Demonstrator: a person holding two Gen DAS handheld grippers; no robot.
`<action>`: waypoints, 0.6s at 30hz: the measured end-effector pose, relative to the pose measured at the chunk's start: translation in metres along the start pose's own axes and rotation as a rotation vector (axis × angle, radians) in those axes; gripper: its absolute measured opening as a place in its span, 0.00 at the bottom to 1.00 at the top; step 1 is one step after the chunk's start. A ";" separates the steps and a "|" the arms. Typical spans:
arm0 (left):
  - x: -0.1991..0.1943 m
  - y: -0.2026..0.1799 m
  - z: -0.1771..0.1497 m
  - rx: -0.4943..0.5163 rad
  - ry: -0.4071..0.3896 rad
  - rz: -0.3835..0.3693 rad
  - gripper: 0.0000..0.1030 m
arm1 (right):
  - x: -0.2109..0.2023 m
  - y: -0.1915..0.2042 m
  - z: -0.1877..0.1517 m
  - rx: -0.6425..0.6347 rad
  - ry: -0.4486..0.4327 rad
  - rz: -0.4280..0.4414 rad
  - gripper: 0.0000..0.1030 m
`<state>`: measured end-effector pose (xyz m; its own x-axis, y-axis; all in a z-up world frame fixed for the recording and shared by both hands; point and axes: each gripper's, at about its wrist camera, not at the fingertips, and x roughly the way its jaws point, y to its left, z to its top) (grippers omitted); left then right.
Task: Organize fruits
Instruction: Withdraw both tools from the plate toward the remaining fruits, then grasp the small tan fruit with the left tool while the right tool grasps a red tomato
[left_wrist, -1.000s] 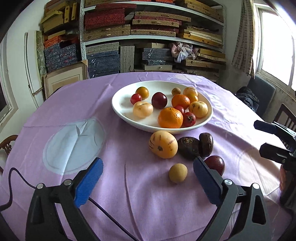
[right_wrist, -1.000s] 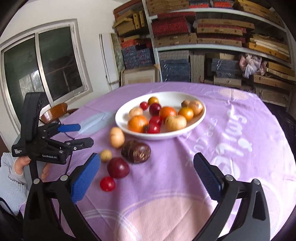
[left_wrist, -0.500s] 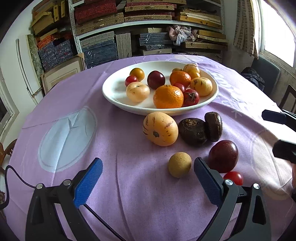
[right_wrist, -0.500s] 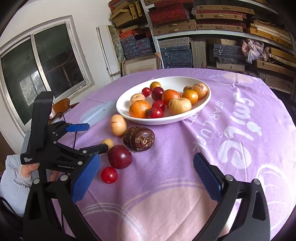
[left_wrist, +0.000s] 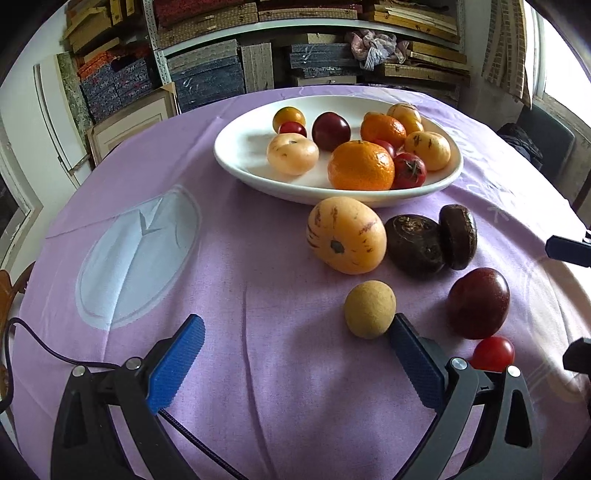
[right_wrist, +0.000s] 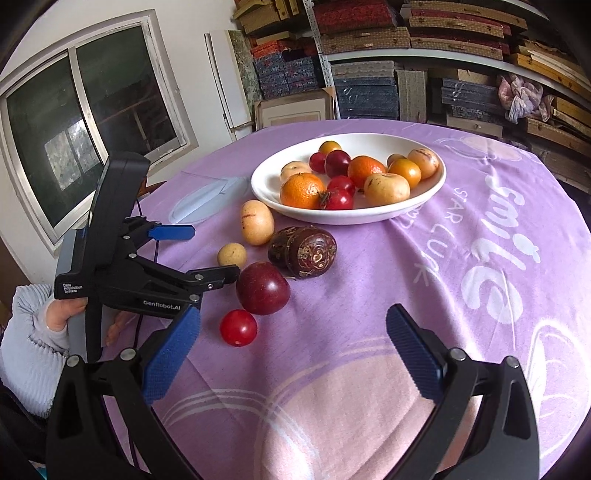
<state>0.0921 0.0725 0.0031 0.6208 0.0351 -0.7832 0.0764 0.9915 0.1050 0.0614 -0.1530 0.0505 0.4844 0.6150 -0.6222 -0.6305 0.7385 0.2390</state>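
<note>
A white bowl (left_wrist: 236, 162) holding several fruits, among them an orange (left_wrist: 361, 165), stands on the purple cloth. In front of it lie a pale striped fruit (left_wrist: 346, 235), two dark brown fruits (left_wrist: 417, 243), a small tan fruit (left_wrist: 370, 308), a dark red plum (left_wrist: 478, 302) and a small red tomato (left_wrist: 493, 352). My left gripper (left_wrist: 295, 325) is open low over the cloth, its right finger just short of the tan fruit. My right gripper (right_wrist: 293, 314) is open and holds nothing; the tomato (right_wrist: 238, 327) and plum (right_wrist: 263, 288) sit ahead to its left.
A hand in a pale sleeve (right_wrist: 29, 332) holds the left gripper (right_wrist: 207, 254). Its cable (left_wrist: 55, 360) trails over the cloth. Shelves of stacked boxes (left_wrist: 207, 74) stand behind the table, a window (right_wrist: 74, 122) to the left. The cloth carries white print (right_wrist: 495, 254).
My left gripper has moved forward and lower toward the loose fruits, so they look larger. The right gripper has also come nearer the table. Both stayed open.
</note>
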 end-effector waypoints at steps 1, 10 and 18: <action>0.001 0.005 0.000 -0.018 0.000 0.023 0.97 | 0.001 0.003 -0.001 -0.006 0.010 0.008 0.96; 0.009 0.038 0.004 -0.152 0.033 0.007 0.97 | 0.026 0.043 -0.006 -0.161 0.120 0.007 0.67; 0.014 0.041 0.010 -0.094 0.028 -0.036 0.97 | 0.042 0.037 -0.001 -0.102 0.160 0.039 0.51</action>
<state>0.1116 0.1119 0.0025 0.5970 0.0018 -0.8022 0.0236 0.9995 0.0198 0.0577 -0.1005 0.0326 0.3607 0.5852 -0.7263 -0.7091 0.6779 0.1940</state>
